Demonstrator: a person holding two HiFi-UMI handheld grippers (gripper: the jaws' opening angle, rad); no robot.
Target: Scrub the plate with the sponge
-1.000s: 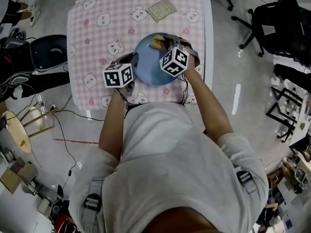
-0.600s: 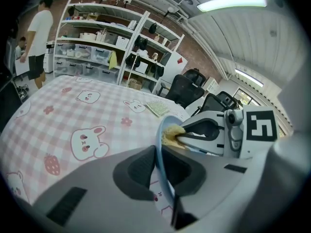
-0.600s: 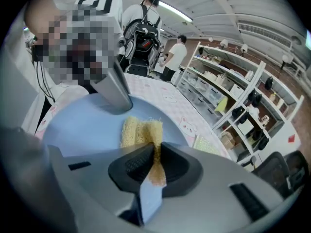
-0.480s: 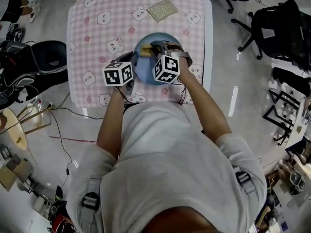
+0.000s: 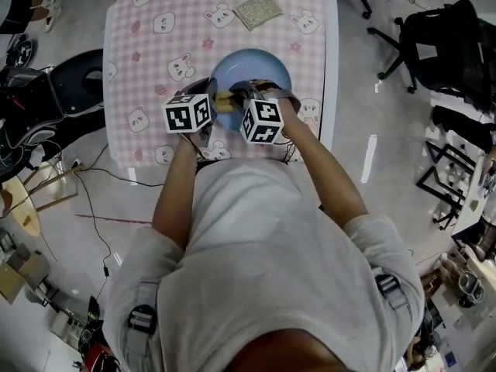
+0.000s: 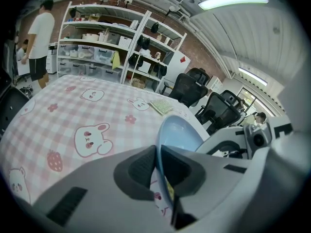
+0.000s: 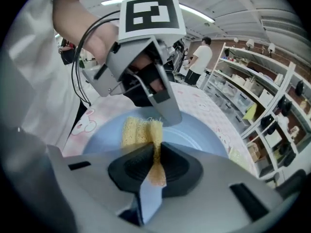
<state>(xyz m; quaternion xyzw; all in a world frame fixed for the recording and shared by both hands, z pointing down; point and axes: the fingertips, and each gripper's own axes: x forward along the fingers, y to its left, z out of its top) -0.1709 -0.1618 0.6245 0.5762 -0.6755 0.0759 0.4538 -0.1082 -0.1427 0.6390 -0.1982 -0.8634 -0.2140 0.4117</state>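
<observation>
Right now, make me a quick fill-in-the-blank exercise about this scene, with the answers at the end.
The left tongs clamp the rim of the ____ plate.
The right tongs hold a yellow sponge over the ____.
The tablecloth is checked white and ____.
Missing words: blue, plate, pink.

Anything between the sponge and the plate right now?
Nothing visible. The right gripper pinches the sponge against the plate; the left gripper clamps the rim beside it, not under it.
</observation>
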